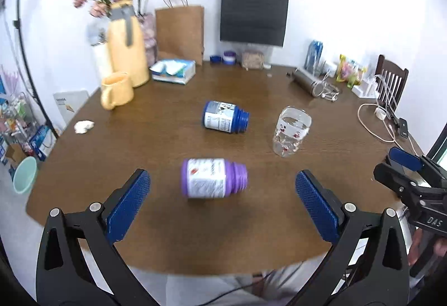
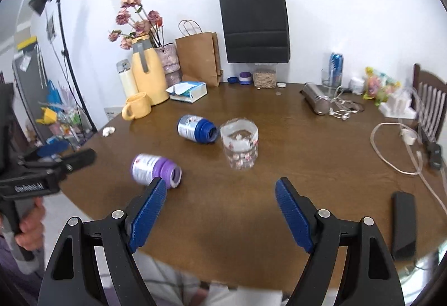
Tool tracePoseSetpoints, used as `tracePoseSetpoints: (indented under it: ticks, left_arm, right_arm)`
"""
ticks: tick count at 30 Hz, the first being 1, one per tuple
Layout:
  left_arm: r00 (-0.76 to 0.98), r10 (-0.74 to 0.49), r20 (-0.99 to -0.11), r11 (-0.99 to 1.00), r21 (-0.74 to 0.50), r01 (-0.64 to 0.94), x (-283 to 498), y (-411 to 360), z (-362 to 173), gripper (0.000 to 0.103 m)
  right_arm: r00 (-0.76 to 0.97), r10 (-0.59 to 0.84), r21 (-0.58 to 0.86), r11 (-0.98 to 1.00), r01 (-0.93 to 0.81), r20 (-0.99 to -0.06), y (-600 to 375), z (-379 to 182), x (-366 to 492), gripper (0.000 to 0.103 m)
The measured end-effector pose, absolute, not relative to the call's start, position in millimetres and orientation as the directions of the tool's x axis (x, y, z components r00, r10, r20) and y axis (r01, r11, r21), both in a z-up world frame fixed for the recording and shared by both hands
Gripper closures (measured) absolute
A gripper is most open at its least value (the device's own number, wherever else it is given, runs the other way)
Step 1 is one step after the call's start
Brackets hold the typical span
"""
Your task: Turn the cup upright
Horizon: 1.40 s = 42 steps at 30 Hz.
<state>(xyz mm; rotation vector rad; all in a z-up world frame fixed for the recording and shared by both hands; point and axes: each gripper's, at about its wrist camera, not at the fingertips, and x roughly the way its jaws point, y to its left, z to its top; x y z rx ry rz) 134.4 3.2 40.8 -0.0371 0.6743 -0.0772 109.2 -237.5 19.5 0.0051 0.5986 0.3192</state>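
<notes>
A clear glass cup (image 1: 292,131) with small red flower prints stands on the brown table (image 1: 167,222); I cannot tell which end is up. It also shows in the right wrist view (image 2: 239,148). My left gripper (image 1: 222,201) is open and empty, near the front edge, with a purple bottle (image 1: 213,178) lying on its side between and beyond its fingers. My right gripper (image 2: 220,208) is open and empty, short of the cup. It shows at the right edge of the left wrist view (image 1: 391,166).
A blue bottle (image 1: 225,117) lies on its side mid-table. A yellow mug (image 1: 116,90), yellow jug (image 1: 127,46), tissue box (image 1: 173,70), paper bags (image 1: 180,32), steel flask (image 1: 306,80) and white cables (image 1: 374,124) line the far and right sides. A black device (image 2: 403,225) lies front right.
</notes>
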Motion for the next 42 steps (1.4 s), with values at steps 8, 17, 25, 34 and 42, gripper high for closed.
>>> tracePoseSetpoints:
  ticks: [8, 17, 25, 34, 42]
  left_arm:
    - [0.875, 0.07, -0.479, 0.996, -0.012, -0.086, 8.1, 35.8, 17.5, 0.0]
    - [0.866, 0.036, -0.499, 0.999, 0.011, -0.036, 0.0, 19.9, 2.9, 0.0]
    - [0.86, 0.042, -0.509, 0.999, 0.006, -0.046, -2.4, 21.1, 2.2, 0.0]
    - [0.867, 0.038, -0.496, 0.999, 0.014, -0.036, -5.1, 17.8, 5.3, 0.0]
    - [0.868, 0.048, -0.494, 0.999, 0.029, -0.039, -5.9, 19.0, 5.7, 0.0]
  right_arm:
    - [0.86, 0.299, 0.122, 0.954, -0.273, -0.413, -228.0, -13.8, -12.0, 0.016]
    - [0.818, 0.314, 0.114, 0.948, -0.297, -0.482, -207.2, -26.2, 5.1, 0.016]
    - [0.825, 0.308, 0.101, 0.95, -0.297, -0.473, -205.5, -25.4, -1.2, 0.016]
    - [0.833, 0.296, 0.096, 0.954, -0.285, -0.467, -209.4, -21.2, -2.4, 0.016]
    - [0.832, 0.292, 0.107, 0.956, -0.274, -0.473, -212.3, -21.0, 1.1, 0.016]
